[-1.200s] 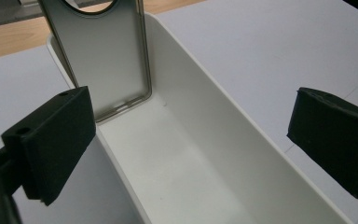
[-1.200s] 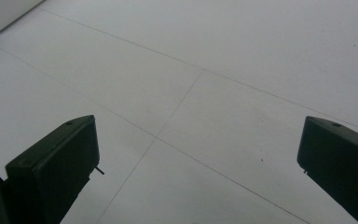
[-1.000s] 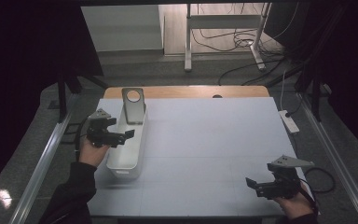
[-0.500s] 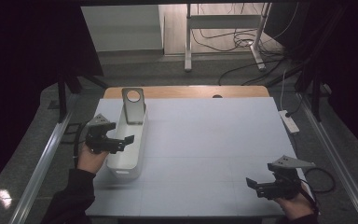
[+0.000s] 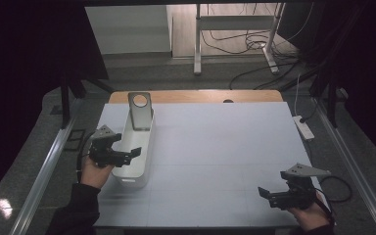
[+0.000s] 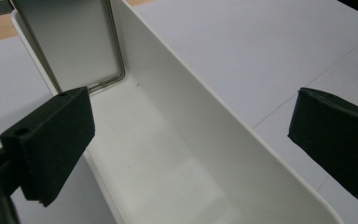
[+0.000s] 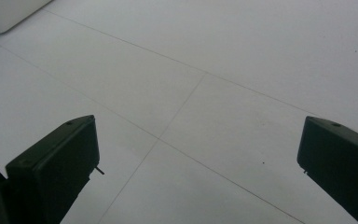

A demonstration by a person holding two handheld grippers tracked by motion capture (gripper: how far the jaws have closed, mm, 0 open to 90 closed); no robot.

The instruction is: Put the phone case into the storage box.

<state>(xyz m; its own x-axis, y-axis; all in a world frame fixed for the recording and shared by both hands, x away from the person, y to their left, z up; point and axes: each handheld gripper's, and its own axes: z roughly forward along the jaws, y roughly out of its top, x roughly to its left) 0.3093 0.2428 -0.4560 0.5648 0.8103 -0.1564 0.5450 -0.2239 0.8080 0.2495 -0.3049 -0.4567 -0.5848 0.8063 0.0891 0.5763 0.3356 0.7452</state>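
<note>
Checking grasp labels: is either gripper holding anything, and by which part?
Nothing is held: left gripper open astride the white bin's wall; right gripper open.

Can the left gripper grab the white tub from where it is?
Probably yes. The left gripper hangs open right at the white tub, its jaws either side of the long wall, nothing between.

The white bin's [image 6: 168, 154] near end runs off the bottom edge, and the metal plate [image 6: 74, 42] is cropped above.
</note>
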